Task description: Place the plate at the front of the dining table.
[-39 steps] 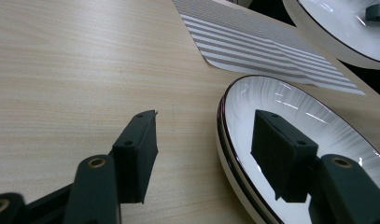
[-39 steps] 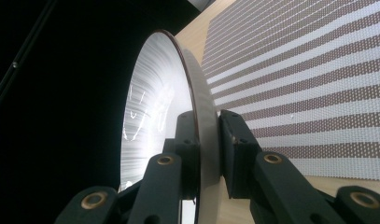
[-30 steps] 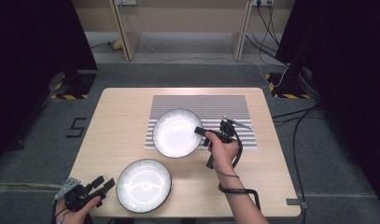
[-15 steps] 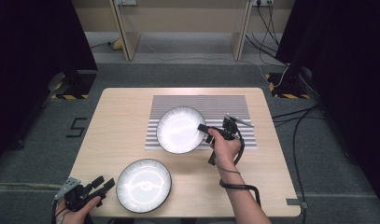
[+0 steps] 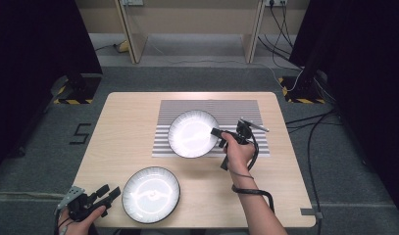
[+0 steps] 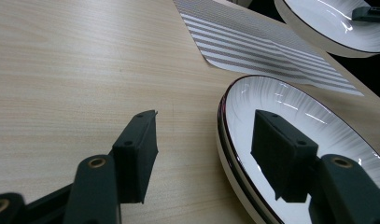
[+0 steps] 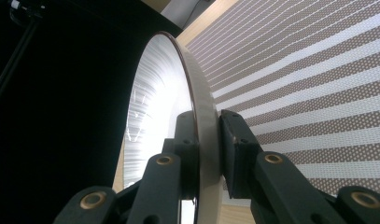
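Left gripper [image 5: 110,193]: your left-hand tool is black, with a grey three-cornered plate at its back end.
Left jaws: two black arms, each ending in a flat rectangular pad [image 6: 137,150] with small screw holes; a brass-coloured pivot ring sits on each arm.
Right gripper [image 5: 217,132]: your right-hand tool is black too, with a slim grey piece sticking out at its far end.
Right jaws: black linked arms carrying brass-coloured rivets; the pads [image 7: 234,154] are blocky and matte.
Cable [image 5: 256,192]: a black lead loops under your right wrist and trails along your forearm.
Sleeves: your forearms are bare, with no sleeves in sight.
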Available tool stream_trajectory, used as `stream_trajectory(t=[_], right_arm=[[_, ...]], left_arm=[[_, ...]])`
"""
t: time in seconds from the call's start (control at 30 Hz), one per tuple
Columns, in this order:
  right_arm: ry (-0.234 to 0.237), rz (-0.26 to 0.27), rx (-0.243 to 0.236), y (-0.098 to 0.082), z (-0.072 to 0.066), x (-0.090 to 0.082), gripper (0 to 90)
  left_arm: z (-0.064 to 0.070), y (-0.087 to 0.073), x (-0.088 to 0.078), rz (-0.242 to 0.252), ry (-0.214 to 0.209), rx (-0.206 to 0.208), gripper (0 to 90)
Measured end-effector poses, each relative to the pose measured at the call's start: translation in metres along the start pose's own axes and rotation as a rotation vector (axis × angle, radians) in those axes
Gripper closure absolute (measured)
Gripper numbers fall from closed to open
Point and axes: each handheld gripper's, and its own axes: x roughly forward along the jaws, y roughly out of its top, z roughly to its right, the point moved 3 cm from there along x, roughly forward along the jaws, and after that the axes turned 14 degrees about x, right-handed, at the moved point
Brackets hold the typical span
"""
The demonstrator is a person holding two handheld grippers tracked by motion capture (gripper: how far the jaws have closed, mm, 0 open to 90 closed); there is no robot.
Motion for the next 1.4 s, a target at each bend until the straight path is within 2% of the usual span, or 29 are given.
stream_trajectory(t=[0.47,0.97,1.4], right_arm=[[-0.012,0.03,0.026,0.014,0.003,0.0,77.8],[-0.034,0.057,0.023,0.028,0.006,0.002,77.7],[-0.04,0.07,0.041,0.037,0.008,0.003,77.6]], left_arm=[[0.0,0.0,0.0,-0.001,0.0,0.0,40.5],[0.0,-0.001,0.001,-0.004,-0.001,-0.002,40.5],[0.001,-0.001,0.002,-0.005,-0.004,0.0,40.5]])
